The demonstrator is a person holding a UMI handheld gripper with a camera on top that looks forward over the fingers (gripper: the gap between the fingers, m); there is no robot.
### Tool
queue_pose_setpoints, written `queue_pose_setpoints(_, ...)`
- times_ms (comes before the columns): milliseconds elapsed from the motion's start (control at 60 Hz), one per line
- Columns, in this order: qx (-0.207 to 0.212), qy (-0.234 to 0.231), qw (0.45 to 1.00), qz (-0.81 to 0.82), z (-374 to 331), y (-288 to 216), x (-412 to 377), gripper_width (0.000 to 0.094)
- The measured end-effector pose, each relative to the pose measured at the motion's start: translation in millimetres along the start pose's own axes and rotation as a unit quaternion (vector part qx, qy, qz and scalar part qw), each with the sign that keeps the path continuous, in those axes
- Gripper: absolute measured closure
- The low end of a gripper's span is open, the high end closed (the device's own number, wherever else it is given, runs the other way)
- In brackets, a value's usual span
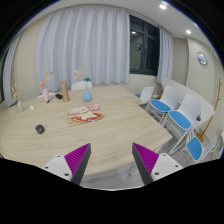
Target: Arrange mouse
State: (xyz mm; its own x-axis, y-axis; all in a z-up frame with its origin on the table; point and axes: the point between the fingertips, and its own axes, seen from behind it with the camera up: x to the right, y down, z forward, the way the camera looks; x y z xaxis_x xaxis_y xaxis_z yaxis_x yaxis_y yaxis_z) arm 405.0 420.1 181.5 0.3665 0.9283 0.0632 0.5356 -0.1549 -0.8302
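Nearest to us, our gripper (112,163) hangs above the near edge of the desk (110,125) with its two fingers (77,160) spread wide, magenta pads facing each other across an open gap. Nothing sits between them and nothing touches either pad; we hold nothing.

Beyond the fingers, at about ten o'clock from the left one, a small dark object lies alone on the pale wood. We take it to be the mouse (40,129), though it is too small to make out its shape or which way it points. It is well apart from the fingers, so by our judgement the task has barely begun: the mouse is not yet reached or gripped, and the whole approach, grasp and placing is left to do.

Farther in, at roughly twelve o'clock, a flat reddish-and-cream clutter (86,115) rests mid-desk; we cannot tell what it is. Past that, along the far side at eleven o'clock, stand several bottles and small upright items (62,91).

Out at two o'clock, blue-seated chairs (180,115) line the right side of the desk. Farthest off, white curtains (85,45) cover the wall beside a dark window (143,45).
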Motion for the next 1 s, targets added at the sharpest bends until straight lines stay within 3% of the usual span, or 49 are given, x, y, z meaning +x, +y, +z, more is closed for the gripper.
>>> queue_pose_setpoints(167,-0.002,-0.002,1.0,0.002,12.8,0.8,-4.6,0.0084)
queue_pose_setpoints(383,0.006,-0.042,0.999,-0.023,35.4,-0.7,-50.3,0.0078)
queue_pose_setpoints(1000,-0.019,-0.163,0.983,-0.08,23.0,33.3,-290.0,0.0086)
